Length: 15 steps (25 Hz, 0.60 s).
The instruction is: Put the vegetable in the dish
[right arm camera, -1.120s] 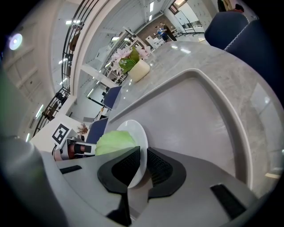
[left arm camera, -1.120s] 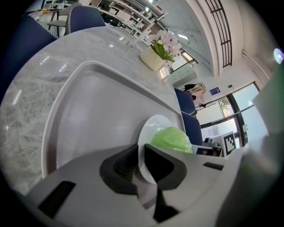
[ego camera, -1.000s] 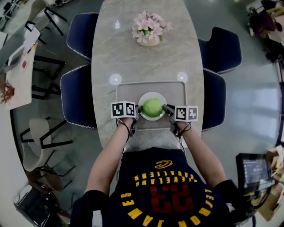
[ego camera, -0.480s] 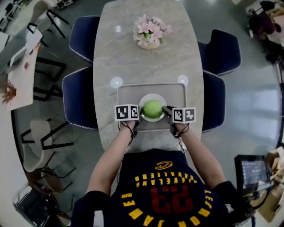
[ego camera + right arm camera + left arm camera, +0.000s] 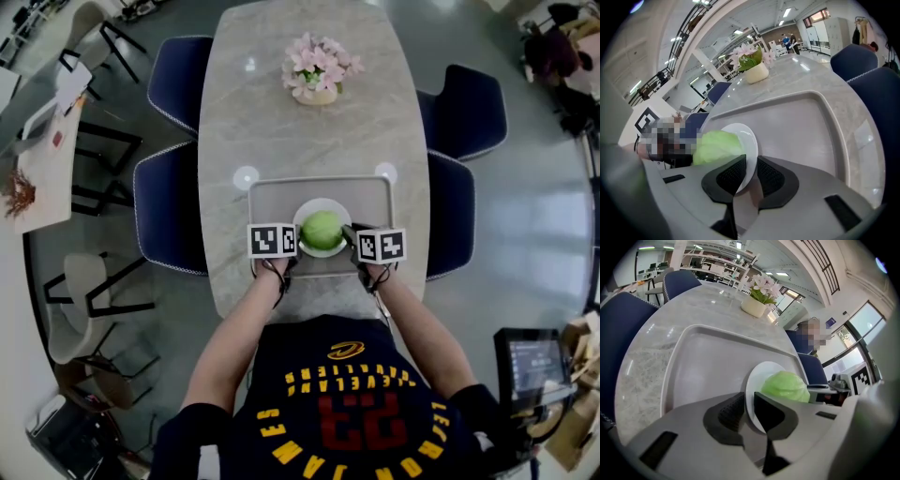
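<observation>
Jaws of the left gripper point(image 5: 749, 405) and right gripper point(image 5: 751, 171) each pinched the dish point(image 5: 322, 251) by its rim; the vegetable point(image 5: 322, 229) sat inside.

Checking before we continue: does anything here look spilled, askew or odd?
Nothing stands out. The vegetable sits in the dish, nothing spilled on the tray, and the left hand-held gripper and right hand-held gripper each clamp the dish's rim on opposite sides.
</observation>
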{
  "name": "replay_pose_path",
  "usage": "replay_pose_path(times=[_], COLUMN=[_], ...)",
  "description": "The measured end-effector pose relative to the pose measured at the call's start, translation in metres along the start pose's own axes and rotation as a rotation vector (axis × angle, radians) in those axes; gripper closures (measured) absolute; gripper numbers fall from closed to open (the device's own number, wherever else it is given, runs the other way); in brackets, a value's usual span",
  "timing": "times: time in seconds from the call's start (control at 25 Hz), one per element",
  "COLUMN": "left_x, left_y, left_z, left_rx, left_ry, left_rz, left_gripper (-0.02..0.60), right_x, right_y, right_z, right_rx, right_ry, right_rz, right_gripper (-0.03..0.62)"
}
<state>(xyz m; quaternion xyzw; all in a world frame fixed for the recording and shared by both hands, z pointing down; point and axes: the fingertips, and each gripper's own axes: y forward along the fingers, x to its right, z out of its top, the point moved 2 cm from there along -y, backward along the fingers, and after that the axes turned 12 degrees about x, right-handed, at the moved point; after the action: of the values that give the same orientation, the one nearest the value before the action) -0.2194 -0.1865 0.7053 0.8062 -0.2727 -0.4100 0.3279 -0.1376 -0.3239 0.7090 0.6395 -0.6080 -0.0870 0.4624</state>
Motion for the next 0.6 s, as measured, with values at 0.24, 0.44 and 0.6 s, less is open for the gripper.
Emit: replay_pose_path(times=[0.24,0.44,0.6], left_x=[-0.003,-0.008,-0.011], left_y=[0.002,-0.002,-0.006], left_z=[0.002,0.006,0.01], left_rx=[0.015,0.06,0.089], left_ry=[-0.002,-0.039,-0.063], left_rz=[0.012,0.018,0.012], left_gripper=[0.528,0.528,0.528], right_x=[0.007,0.012,0.012], right_y=[-0.004,-0.01,-0.016], right_z=[0.022,0.03,0.033], right_rx=[0.066,0.115,0.153], right_ry=[-0.098,-0.065,-0.051], right_rz=[-0.053,-0.057,-0.06], right_gripper=[0.533,0.533,0.534])
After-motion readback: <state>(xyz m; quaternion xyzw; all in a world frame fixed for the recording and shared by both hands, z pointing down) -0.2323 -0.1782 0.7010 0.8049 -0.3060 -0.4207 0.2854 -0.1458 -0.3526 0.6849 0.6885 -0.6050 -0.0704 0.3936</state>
